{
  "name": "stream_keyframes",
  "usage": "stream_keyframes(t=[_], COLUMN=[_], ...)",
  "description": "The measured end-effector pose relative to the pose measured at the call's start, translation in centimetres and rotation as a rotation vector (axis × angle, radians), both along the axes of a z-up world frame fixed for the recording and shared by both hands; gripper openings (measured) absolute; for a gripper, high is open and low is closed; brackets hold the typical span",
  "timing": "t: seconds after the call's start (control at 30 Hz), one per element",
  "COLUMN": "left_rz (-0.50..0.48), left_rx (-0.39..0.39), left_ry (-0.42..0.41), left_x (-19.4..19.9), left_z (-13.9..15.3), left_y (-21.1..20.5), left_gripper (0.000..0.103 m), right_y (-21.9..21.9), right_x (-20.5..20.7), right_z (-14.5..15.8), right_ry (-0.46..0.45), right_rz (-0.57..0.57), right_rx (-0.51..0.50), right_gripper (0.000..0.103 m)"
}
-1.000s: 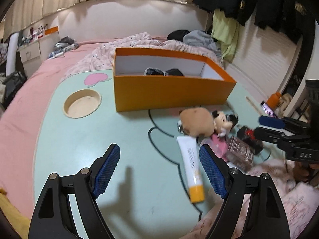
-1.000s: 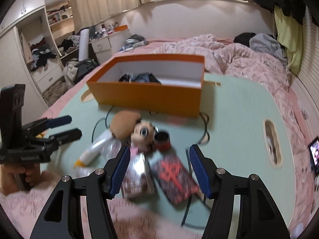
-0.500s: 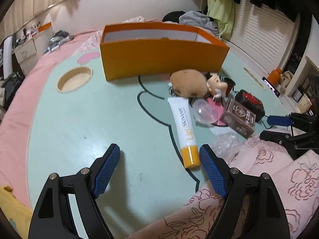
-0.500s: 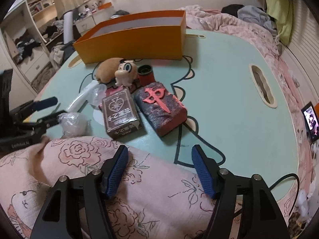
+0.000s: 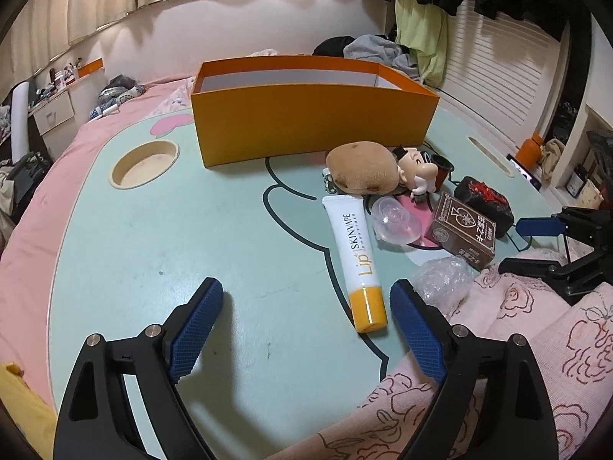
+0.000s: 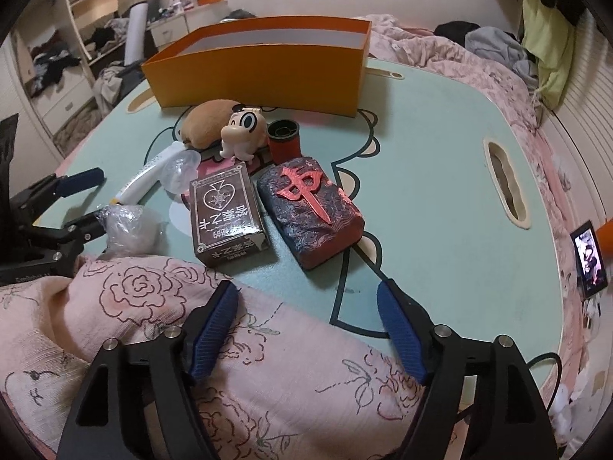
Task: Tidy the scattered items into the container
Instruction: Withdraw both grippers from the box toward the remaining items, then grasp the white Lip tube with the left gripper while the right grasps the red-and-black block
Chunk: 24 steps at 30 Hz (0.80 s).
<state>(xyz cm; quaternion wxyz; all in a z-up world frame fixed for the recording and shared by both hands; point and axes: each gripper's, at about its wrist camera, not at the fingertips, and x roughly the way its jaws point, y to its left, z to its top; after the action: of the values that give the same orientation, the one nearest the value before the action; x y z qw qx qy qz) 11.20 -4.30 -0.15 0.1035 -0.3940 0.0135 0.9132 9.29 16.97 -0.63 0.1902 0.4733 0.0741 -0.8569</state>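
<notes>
Both claws tilt downward over the desk [image 5: 153, 237], jaws opening with nothing between them: the left claw [image 5: 306, 303] beside the lip-balm tube [image 5: 354, 253], the right claw [image 6: 306, 306] above pink floral fabric [image 6: 191, 306]. The scattered items, card box [image 6: 226, 214] included, lie before the orange container [image 5: 306, 126], whose inside is hidden.

box [image 5: 310, 126] at table [image 5: 153, 230] rear | tube [image 5: 356, 257], card pack [image 6: 226, 214] in front

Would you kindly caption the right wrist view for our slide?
Right gripper opening, empty, before the card box, mahjong block and orange box.
</notes>
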Motion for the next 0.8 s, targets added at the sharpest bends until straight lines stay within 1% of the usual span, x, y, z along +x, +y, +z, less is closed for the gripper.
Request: stream_keyframes(t=[0.1, 0.13, 0.2, 0.27, 0.3, 0.33, 0.37, 0.4, 0.43, 0.53, 0.63, 0.7, 0.73, 0.77, 0.8], left_rz=[-0.004, -0.014, -0.046, -0.065, -0.064, -0.059, -0.052, -0.049, -0.059, -0.098, -0.122, -0.115, -0.106, -0.098, -0.092], left_rx=[0.049, 0.056, 0.062, 0.052, 0.042, 0.028, 0.008, -0.018, -0.033, -0.067, -0.104, -0.095, -0.088, -0.074, -0.060], left_ry=[0.028, 0.041, 0.060, 0.070, 0.068, 0.061, 0.049, 0.034, 0.022, -0.006, 0.010, 0.024, 0.031, 0.033, 0.034], left_x=[0.4, 0.5, 0.6, 0.2, -0.3, -0.8, -1.3, -1.9, -2.3, -2.8, -2.1, -2.0, -2.0, -2.0, -2.0], left_z=[0.3, 0.5, 1.0, 1.5, 1.6, 1.7, 1.6, 1.4, 1.2, 0.6, 0.2, 0.1, 0.1, 0.1, 0.1], left_y=[-0.5, -0.5, -0.4, -0.3, -0.2, -0.1, 0.0, 0.3, 0.5, 1.8, 2.5, 2.4, 2.2, 1.9, 1.7], left_gripper=[0.089, 0.089, 0.089, 0.089, 0.089, 0.086, 0.077, 0.071, 0.062, 0.053, 0.052, 0.040, 0.025, 0.022, 0.022], right_y=[0.3, 0.5, 0.5, 0.5, 0.6, 0.6, 0.7, 0.7, 0.7, 0.7, 0.8, 0.8, 0.7, 0.6, 0.6], right_x=[-0.3, -0.4, -0.3, -0.1, 0.0, 0.0, 0.0, 0.1, 0.1, 0.2, 0.3, 0.3, 0.3, 0.3, 0.1], right_z=[-0.3, -0.3, -0.3, -0.3, -0.3, -0.3, -0.3, -0.3, -0.2, -0.2, 0.0, 0.0, 0.1, 0.1, 0.2], right_ry=[-0.006, -0.007, -0.004, 0.006, 0.009, 0.012, 0.016, 0.020, 0.023, 0.030, 0.037, 0.044, 0.047, 0.048, 0.049], right_rz=[-0.024, -0.027, -0.032, -0.038, -0.041, -0.044, -0.047, -0.048, -0.049, -0.046, -0.043, -0.040, -0.038, -0.033, -0.026], right_rx=[0.004, 0.002, -0.001, -0.009, -0.013, -0.017, -0.019, -0.023, -0.025, -0.032, -0.043, -0.048, -0.049, -0.049, -0.052], right_gripper=[0.092, 0.094, 0.094, 0.094, 0.094, 0.094, 0.094, 0.092, 0.092, 0.089, 0.084, 0.080, 0.077, 0.076, 0.072])
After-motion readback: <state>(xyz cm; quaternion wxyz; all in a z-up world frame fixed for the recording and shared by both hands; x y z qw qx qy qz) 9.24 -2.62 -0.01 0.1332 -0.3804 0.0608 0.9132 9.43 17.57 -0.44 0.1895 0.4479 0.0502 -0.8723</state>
